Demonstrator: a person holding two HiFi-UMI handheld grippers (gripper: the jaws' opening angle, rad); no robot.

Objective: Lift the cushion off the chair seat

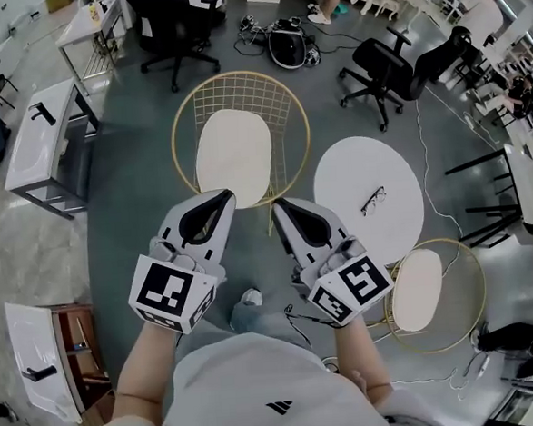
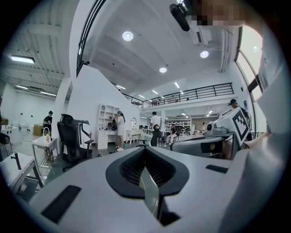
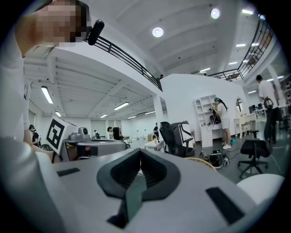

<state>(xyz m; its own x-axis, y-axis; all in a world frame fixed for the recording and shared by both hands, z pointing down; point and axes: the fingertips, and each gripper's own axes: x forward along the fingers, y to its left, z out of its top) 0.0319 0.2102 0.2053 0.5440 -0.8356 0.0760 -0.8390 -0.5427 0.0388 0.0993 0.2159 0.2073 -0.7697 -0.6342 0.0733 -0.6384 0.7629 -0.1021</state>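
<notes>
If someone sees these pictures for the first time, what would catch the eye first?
The left tongs and the right tongs, both shut and empty, point forward in the lower middle of the head view. Just beyond them stands a gold wire chair with a cream cushion on its seat; to its right, a round white table carries a pair of glasses.
</notes>
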